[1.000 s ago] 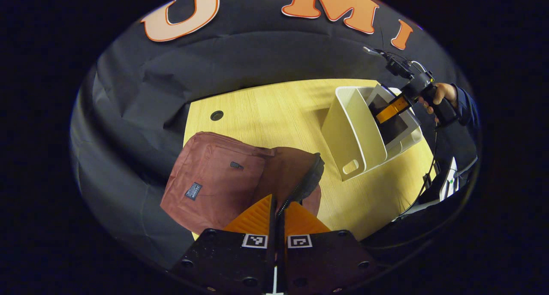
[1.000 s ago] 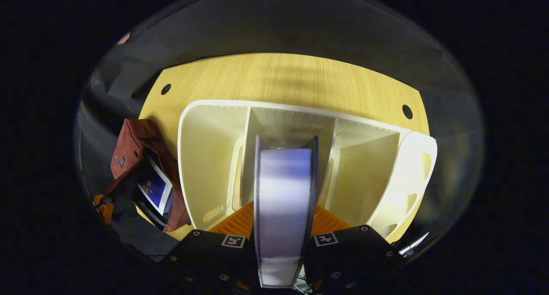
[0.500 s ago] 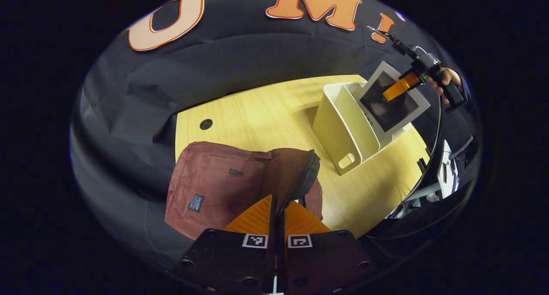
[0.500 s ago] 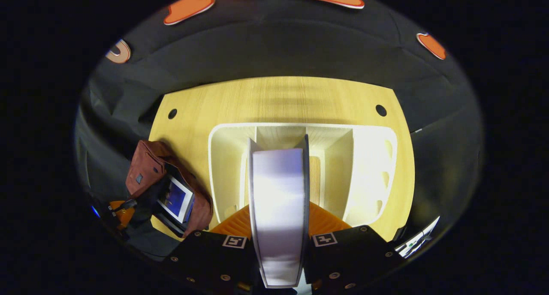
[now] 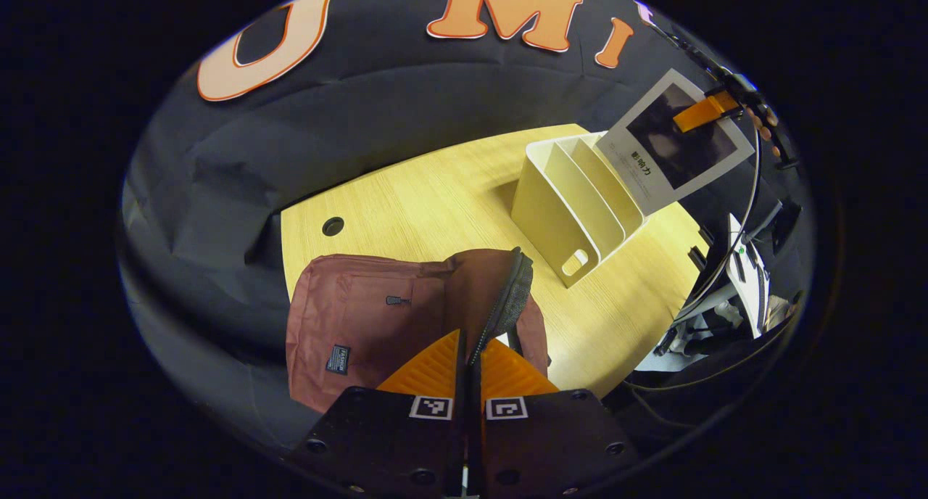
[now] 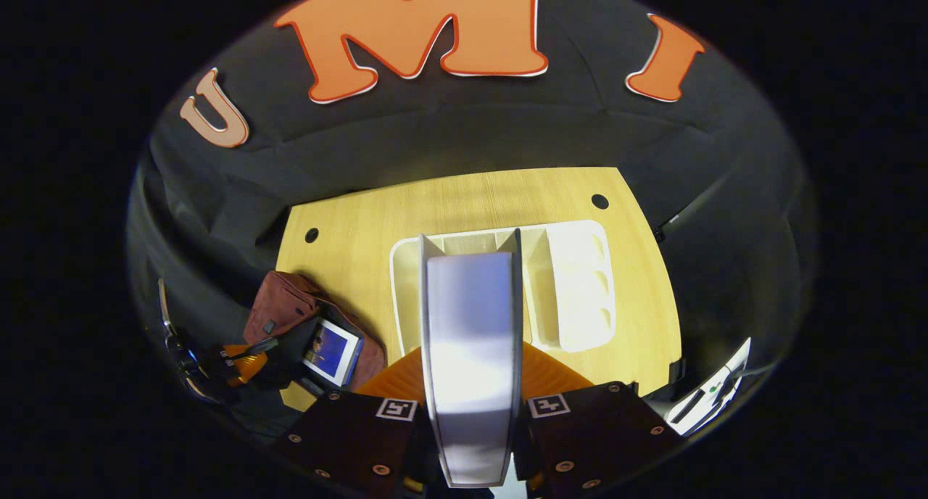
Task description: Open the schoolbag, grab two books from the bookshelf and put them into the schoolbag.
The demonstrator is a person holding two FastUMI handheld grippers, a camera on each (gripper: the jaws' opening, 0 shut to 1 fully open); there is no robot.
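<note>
book transfer step. right claw [image 6: 470,372] is clamped on a grey-covered book with a white border [image 6: 470,354], held above the cream plastic three-slot bookshelf [image 6: 573,289], clear of its slots. left claw [image 5: 467,357] is pinched narrow on the dark zipper edge [image 5: 507,303] of the maroon fabric schoolbag [image 5: 362,318], holding the mouth up.

schoolbag lies at the near-left of the light wooden surface [image 5: 435,201]; bookshelf stands well apart to its right.

to do it well, judged: carry the book across edge-down, line its spine with the bag mouth, slide it in beside what is already there, and let go only once it is well inside. left claw should keep the zipper edge lifted so the mouth doesn't sag shut.

right gripper view shows a blue-covered book [image 6: 332,352] already inside the open bag; from the left gripper view the bag's interior is hidden. left gripper view shows the held book's cover [image 5: 674,140] face-on and the hand [image 5: 768,129] behind it; right gripper view gives only its edge.
</note>
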